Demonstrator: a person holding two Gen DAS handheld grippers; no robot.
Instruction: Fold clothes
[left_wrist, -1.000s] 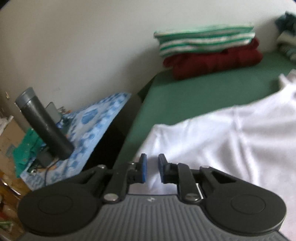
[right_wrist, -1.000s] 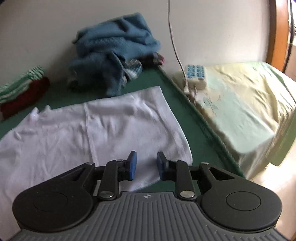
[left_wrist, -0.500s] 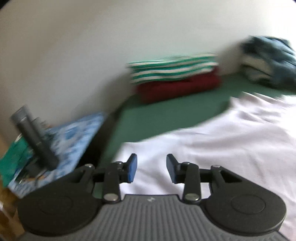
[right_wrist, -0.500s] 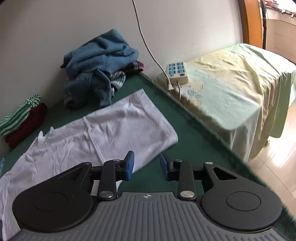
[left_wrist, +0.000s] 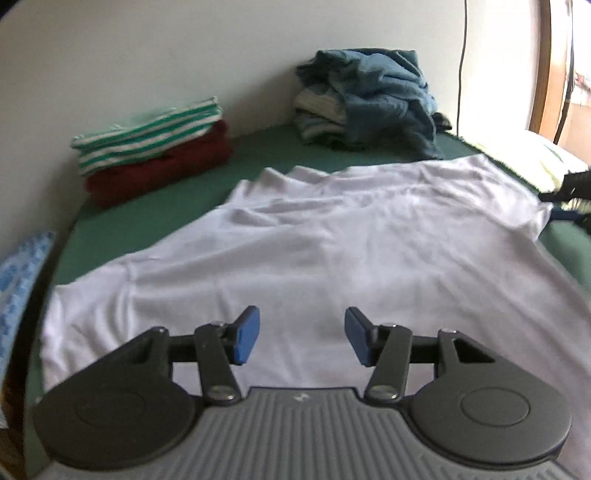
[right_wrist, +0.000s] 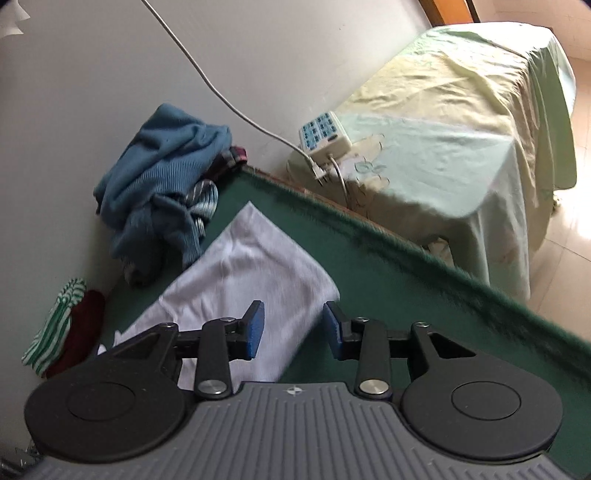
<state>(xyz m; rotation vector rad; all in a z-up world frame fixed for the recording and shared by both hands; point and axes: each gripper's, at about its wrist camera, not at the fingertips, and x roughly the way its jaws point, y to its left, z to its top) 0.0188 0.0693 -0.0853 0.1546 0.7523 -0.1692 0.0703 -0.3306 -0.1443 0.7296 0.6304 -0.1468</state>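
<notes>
White shirt (left_wrist: 332, 240): spread flat and unfolded across the middle of the left wrist frame, on the green table cover (left_wrist: 166, 206); a few wrinkles run toward its far edge. In the right wrist frame its near corner shows at lower centre.

Left gripper (left_wrist: 302, 335): bottom centre of its frame, above the shirt; jaws opening, nothing pinched between the blue pads.

Right gripper (right_wrist: 293, 328): bottom centre of its frame, over the shirt's corner and the bare cover beside it; jaws opening, no cloth gripped. It also shows, small and blurred, at the right edge of the left wrist frame by the shirt's far corner.

Folded pile: green-striped top (left_wrist: 147, 133) on a dark red one (left_wrist: 159, 166), left of the frame, by the wall. Judged done.

Blue sweater heap (left_wrist: 373, 99): upper centre, crumpled with other garments. Judged waiting.

Power strip (right_wrist: 325, 131) and cord: upper centre, on a pale sheet (right_wrist: 461, 122).

Progress: two pieces folded; the shirt's first fold not yet made.
</notes>
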